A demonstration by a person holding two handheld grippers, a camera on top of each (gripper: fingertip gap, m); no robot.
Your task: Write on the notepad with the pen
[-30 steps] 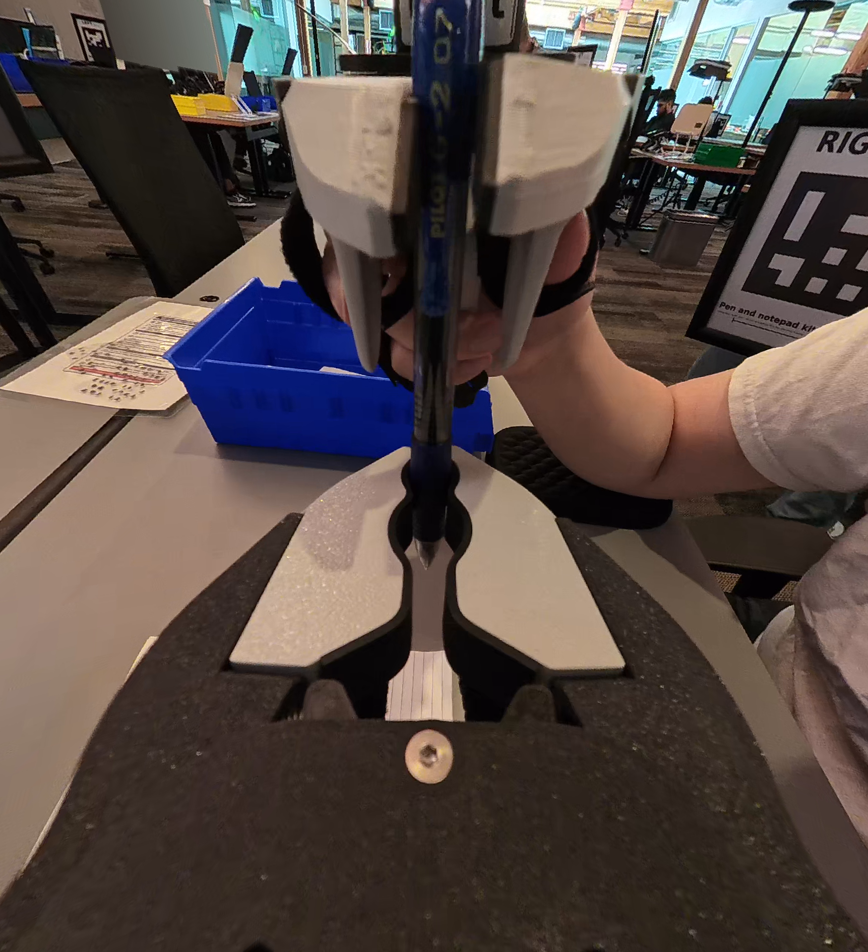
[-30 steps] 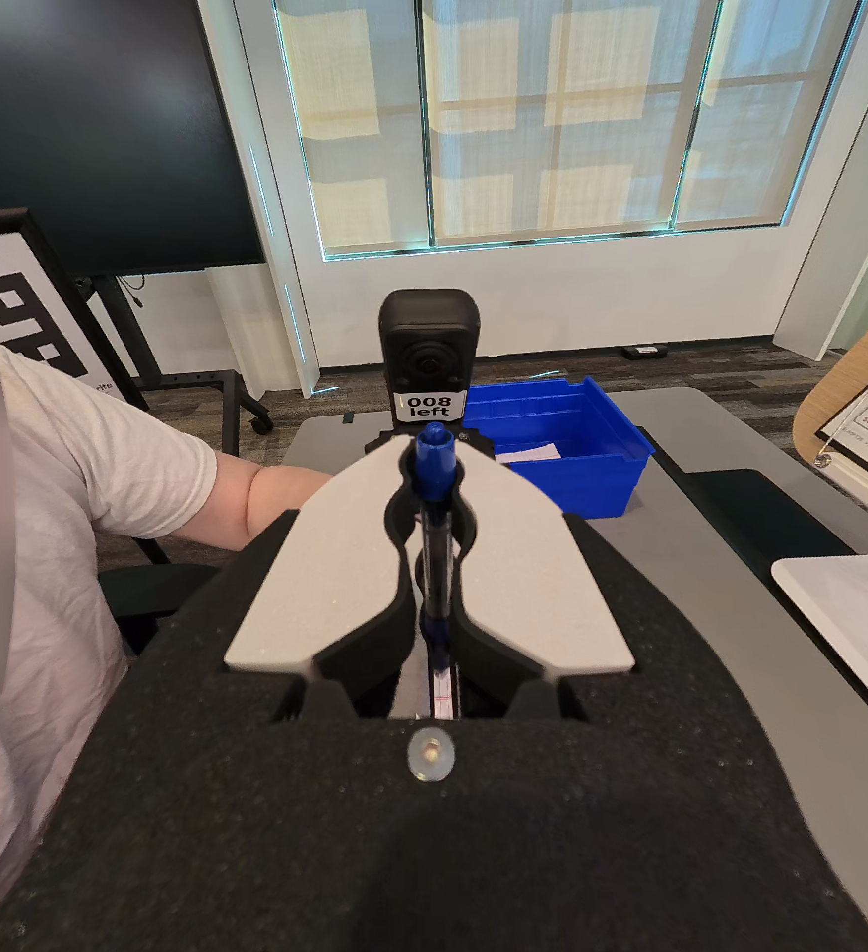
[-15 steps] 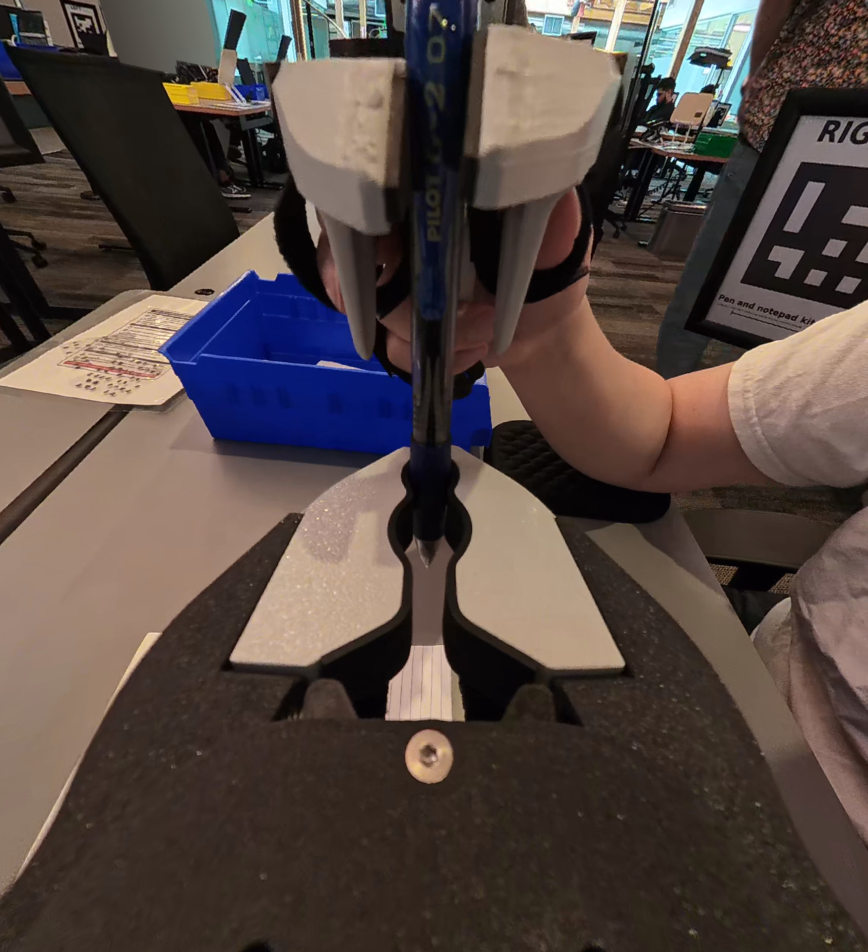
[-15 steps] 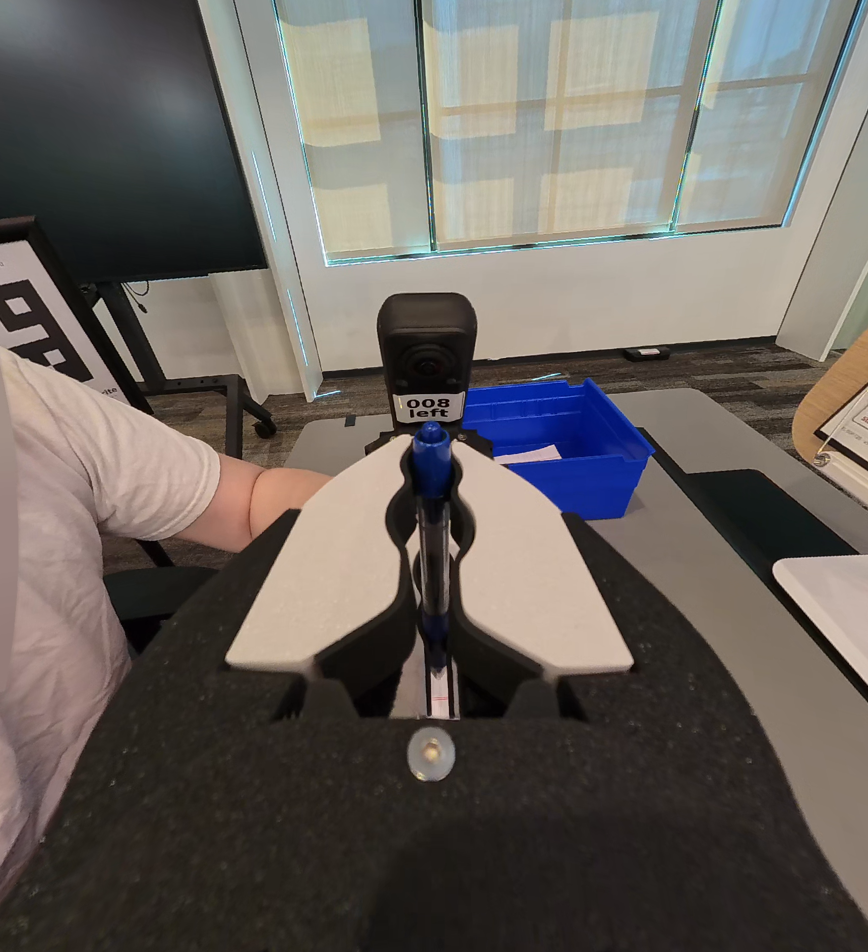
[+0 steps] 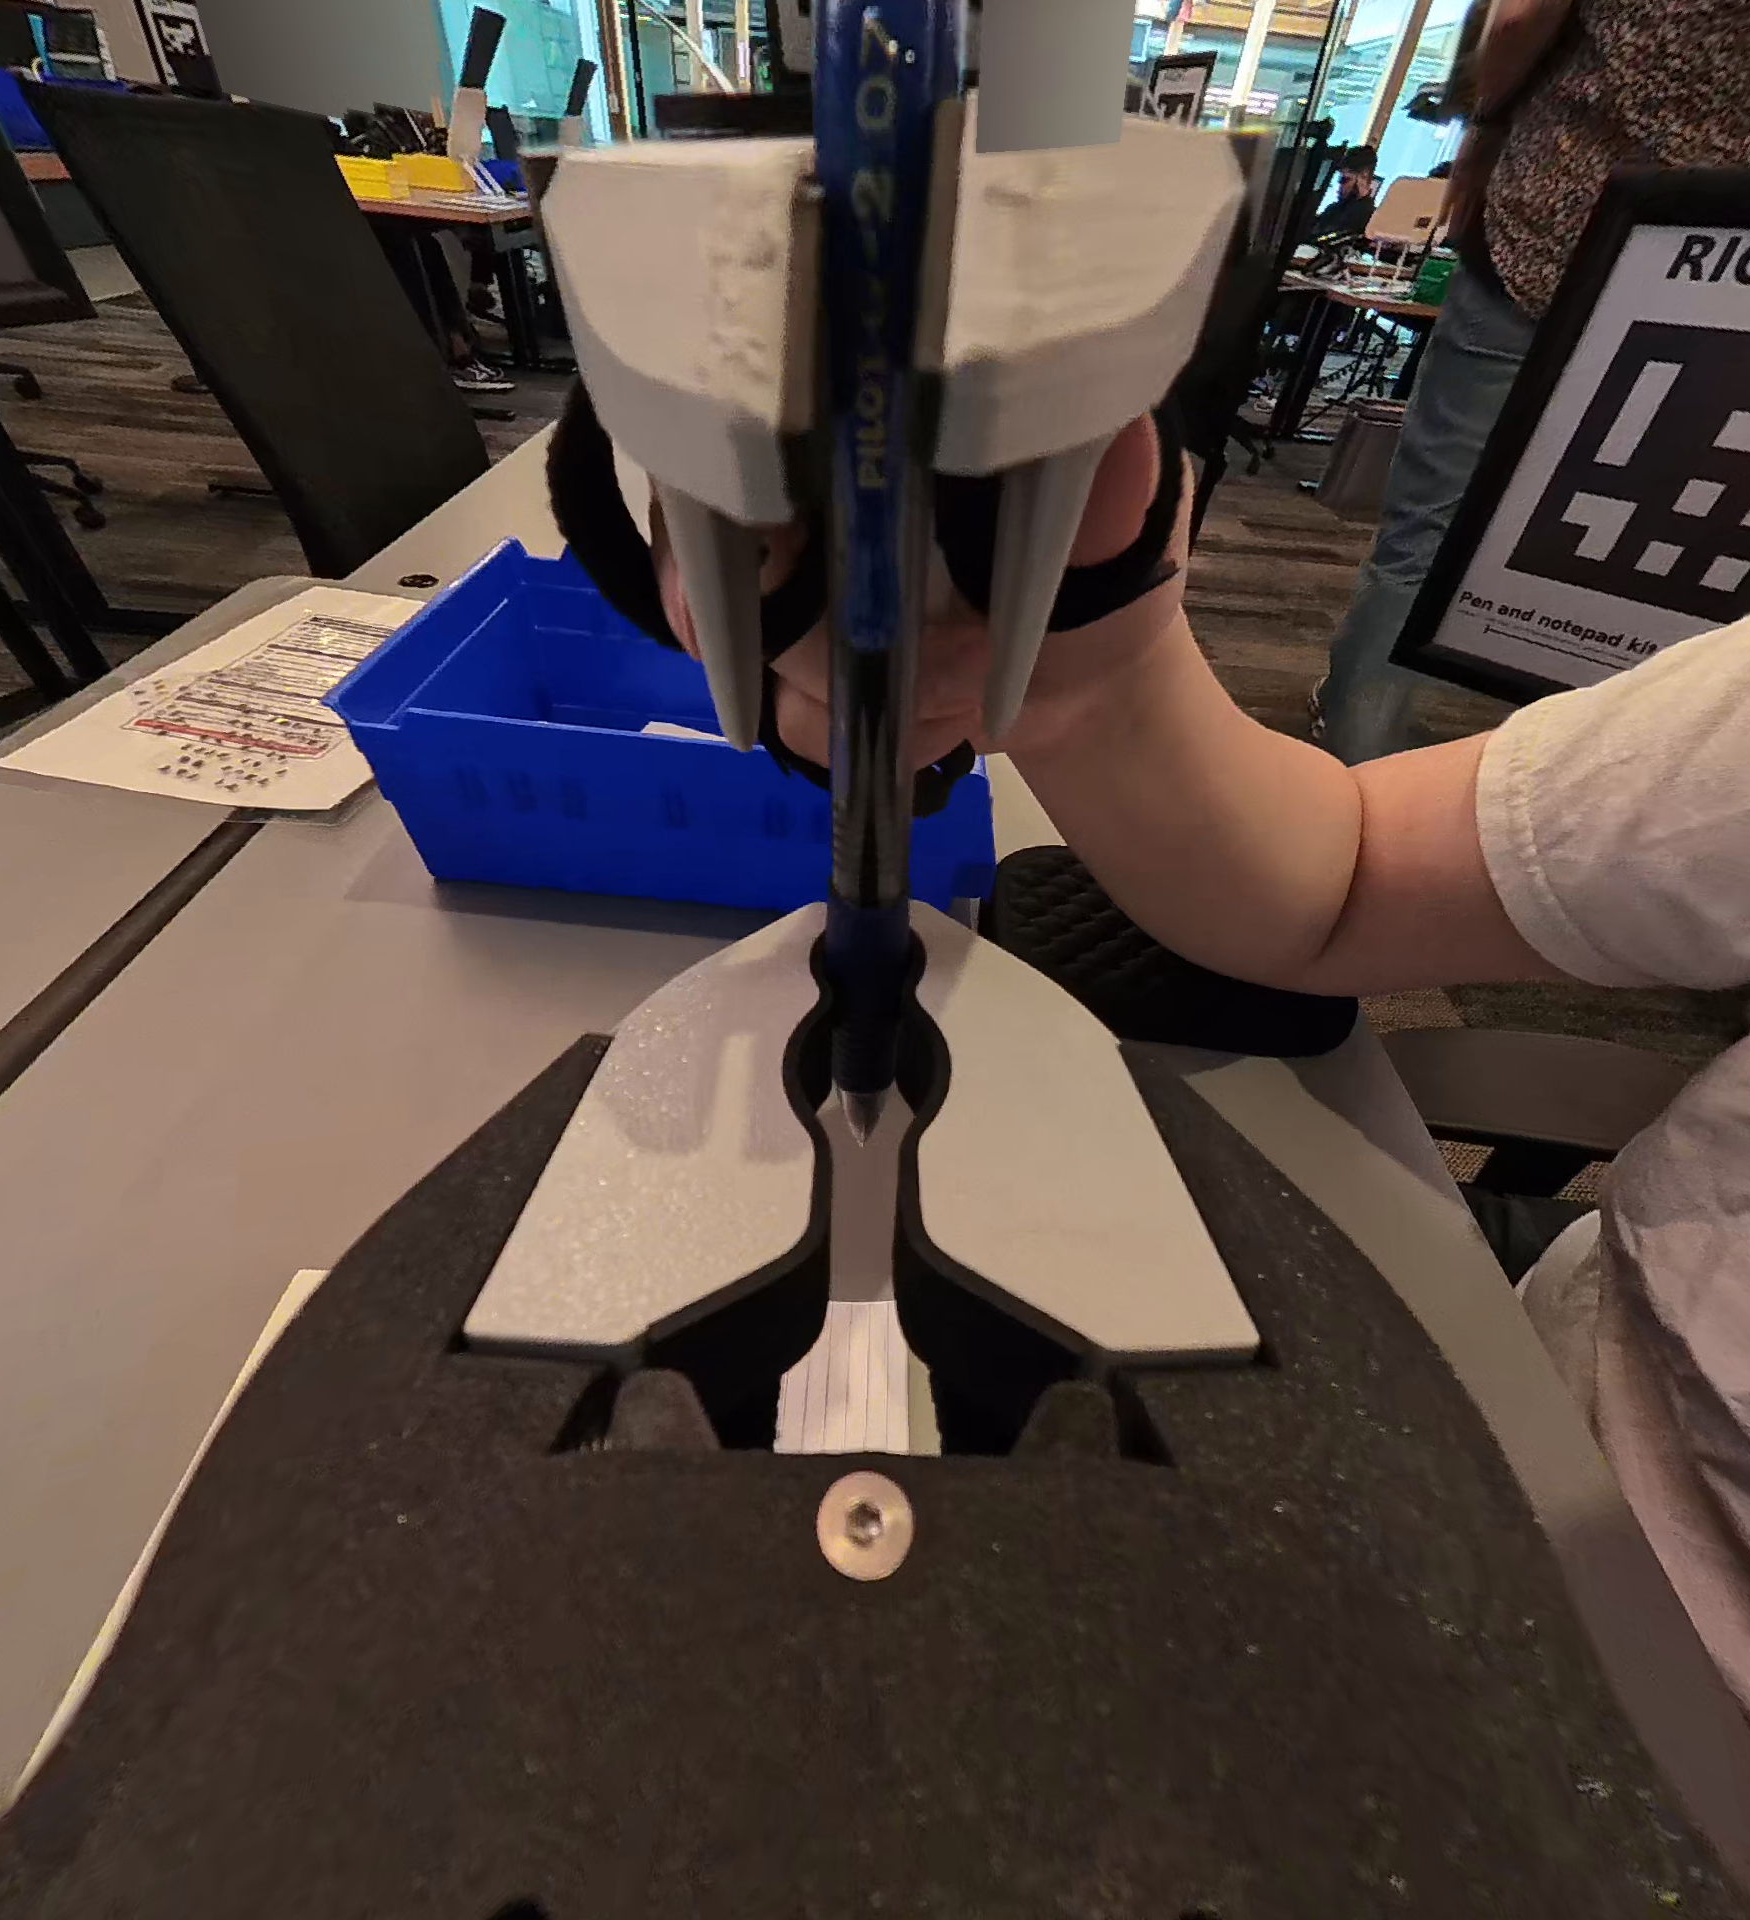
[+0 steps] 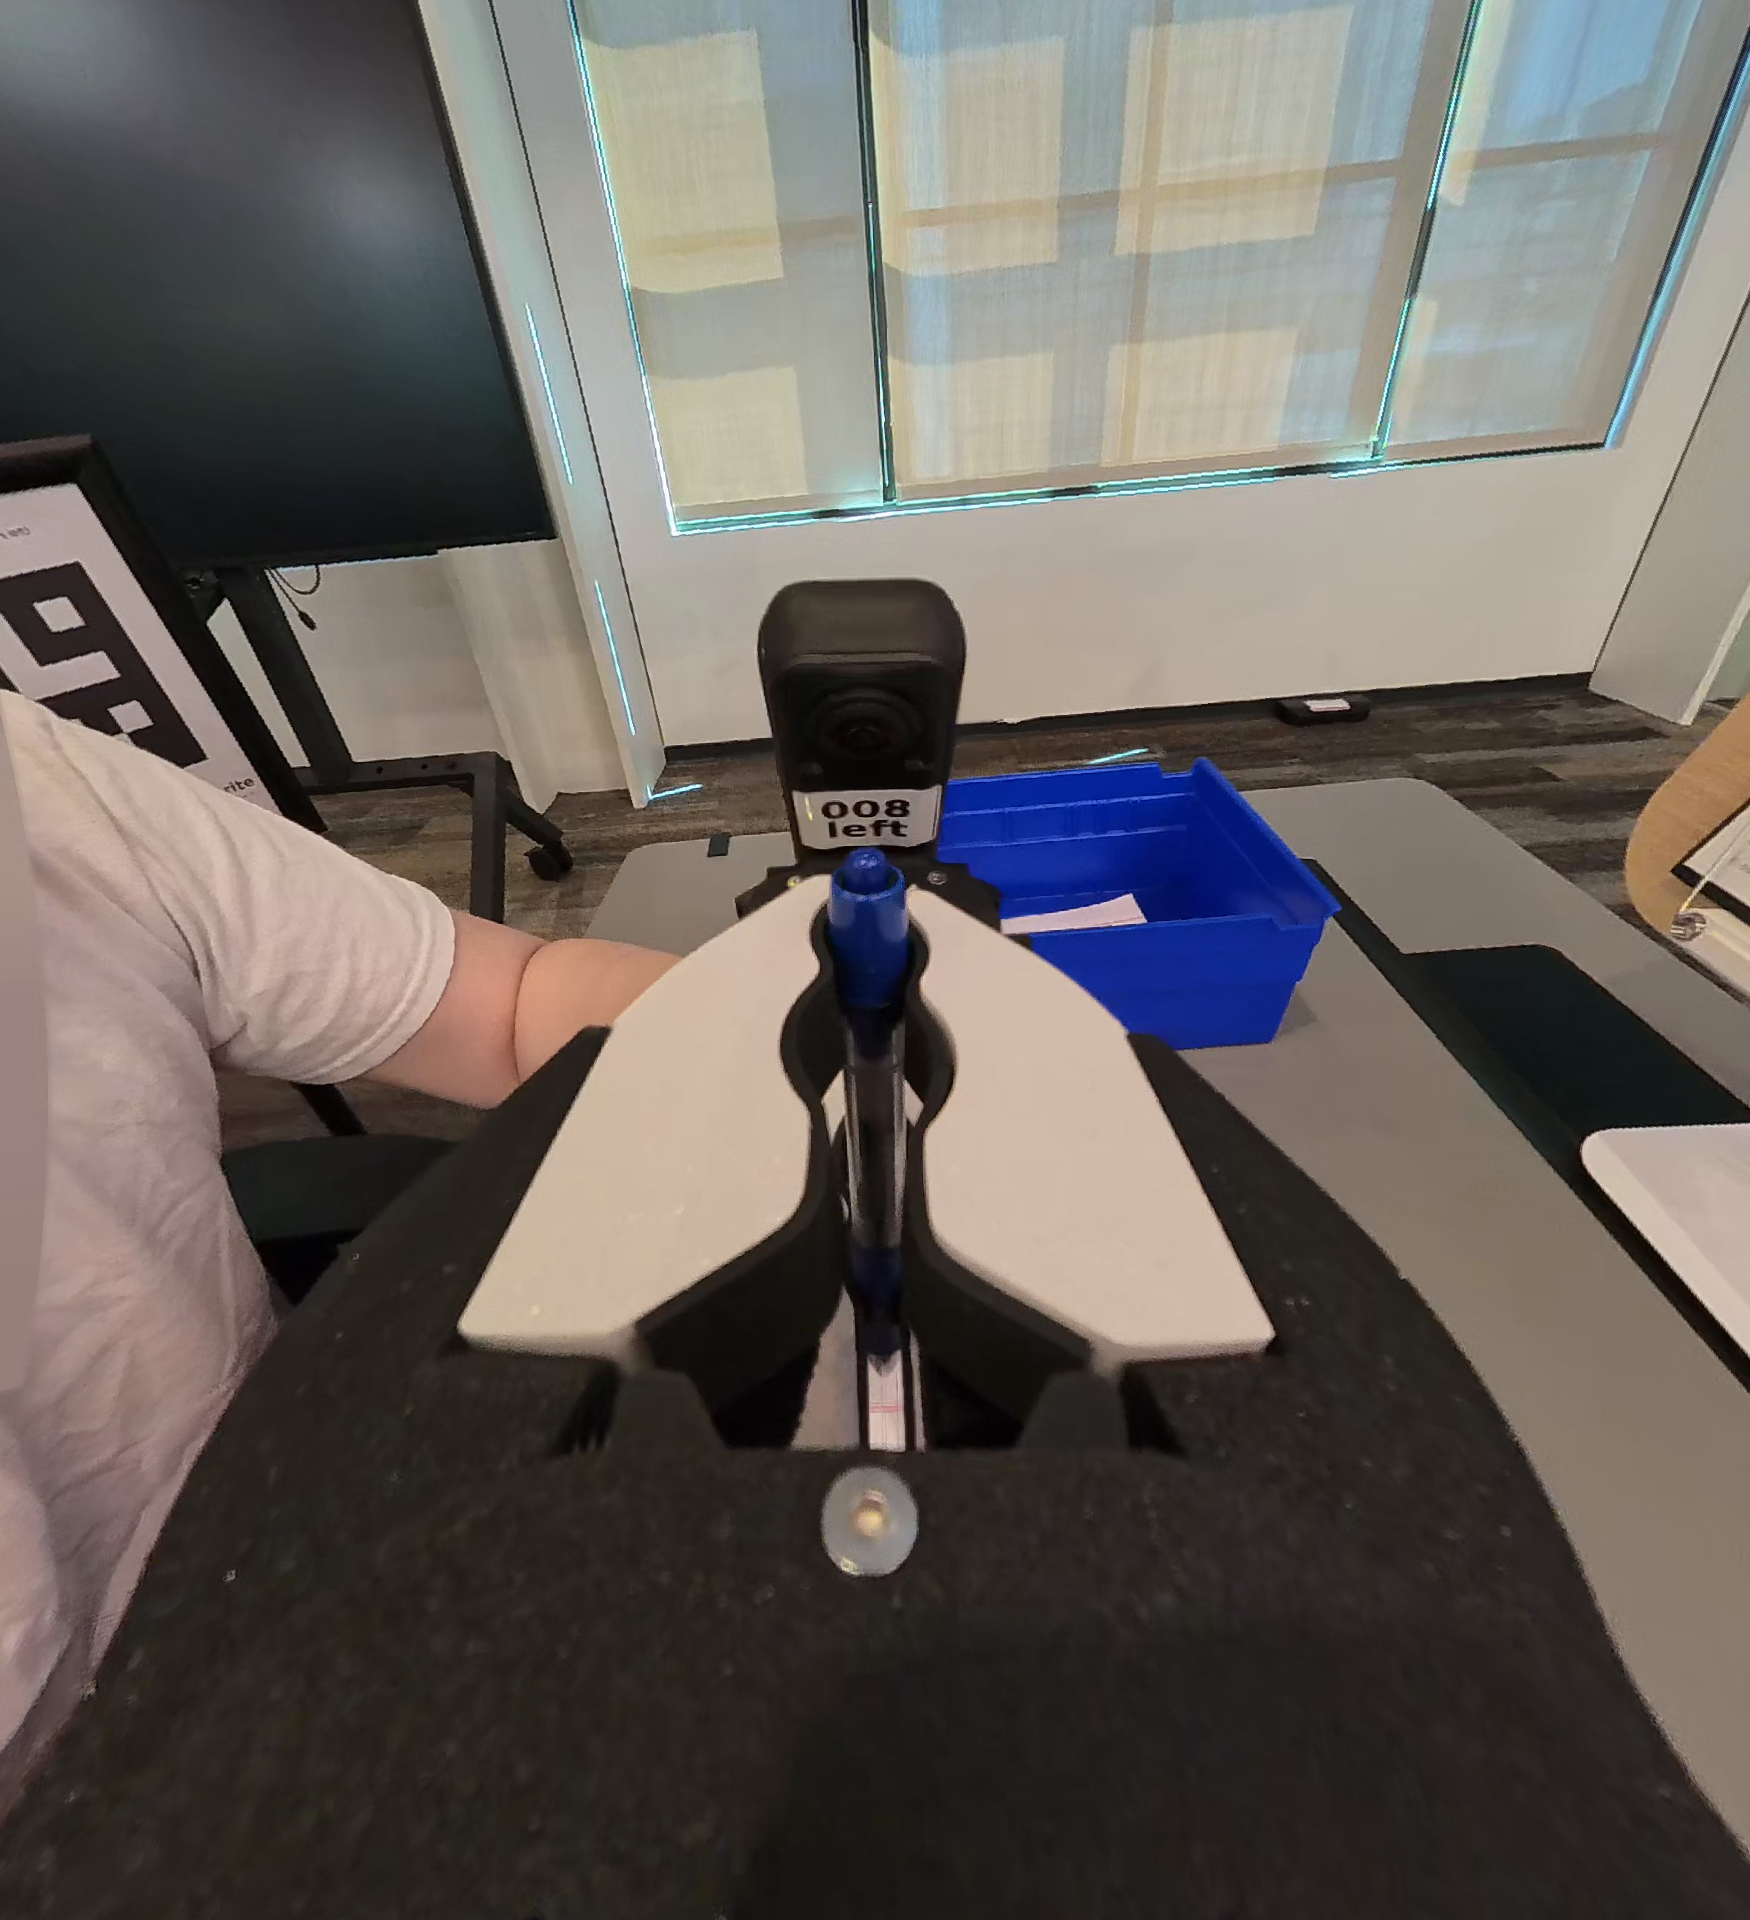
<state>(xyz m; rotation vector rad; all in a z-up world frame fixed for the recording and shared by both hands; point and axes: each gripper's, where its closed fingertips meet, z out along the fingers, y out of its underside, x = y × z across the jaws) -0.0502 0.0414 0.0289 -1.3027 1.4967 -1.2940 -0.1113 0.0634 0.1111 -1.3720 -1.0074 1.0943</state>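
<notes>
Jaws of the right gripper [image 6: 866, 935] are clamped on the upper barrel of the pen [image 5: 866, 582] and hold it upright, tip down. Jaws of the left gripper [image 5: 863, 966] are drawn in around the pen's ribbed grip section and appear to touch it on both sides, with only a narrow slot left behind it.

**Edges and room.** The grey tabletop [image 5: 279, 1039] lies open to the left. A dark seam runs diagonally across it. A blue bin [image 5: 590, 821] stands on the far side, just beyond the pen. The tabletop's right edge passes close to the person's forearm, which rests on a black padded armrest [image 5: 1141, 966].

**Labels.** The barrel carries pale printed lettering. A printed sheet [image 5: 216, 707] lies left of the bin. A framed sign [image 5: 1660, 436] with a black-and-white marker stands at far right. In the right wrist view, the left gripper's black camera [image 6: 860, 707] bears a white label.

**Task objects.**
- The pen is dark blue with a clear mid-section, a blue cap end and a metal point.
- The notepad [image 5: 840, 1392] is white ruled paper lying flat beneath the left gripper. It shows through the slot, and one corner shows at near left.
- The point is seen against bare tabletop just past the pad's far edge. Whether it touches cannot be told.
</notes>
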